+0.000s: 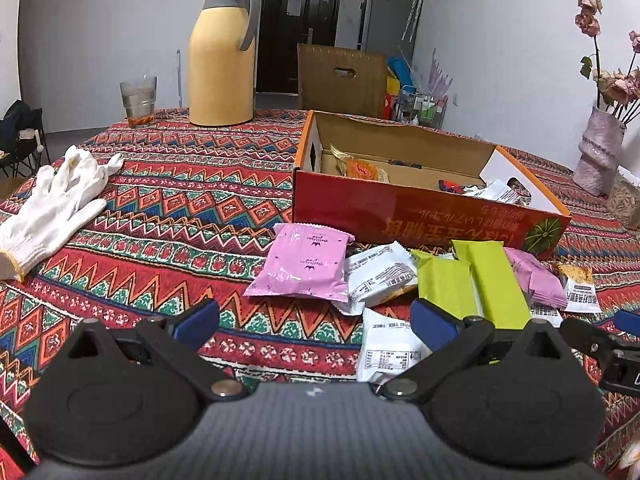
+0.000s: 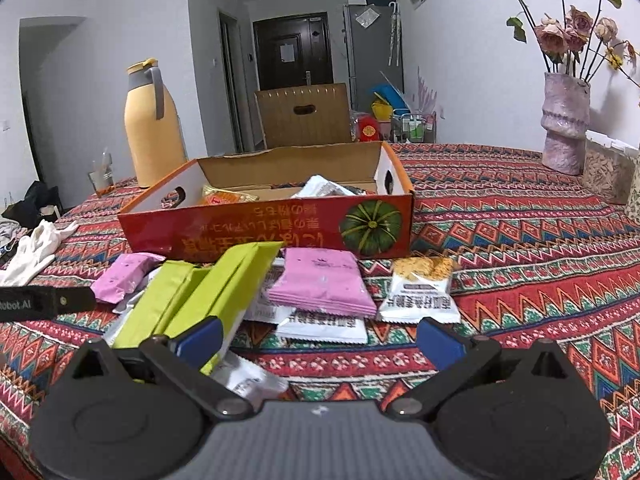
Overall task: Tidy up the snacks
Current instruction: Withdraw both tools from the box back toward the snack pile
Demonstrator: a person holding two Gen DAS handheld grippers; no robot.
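Left hand-held gripper [image 1: 316,320]: your jaws spread wide, empty.
Right hand-held gripper [image 2: 320,338]: yours likewise agape, empty.
Snack packets [image 2: 324,280]: heaped before the orange cardboard box [image 2: 280,228] on the surface [image 2: 520,260].

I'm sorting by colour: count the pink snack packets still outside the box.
2. One pink packet lies in front of the box's pumpkin picture, atop white packets; the other pink packet lies at the pile's left end. More may hide under the green packets.
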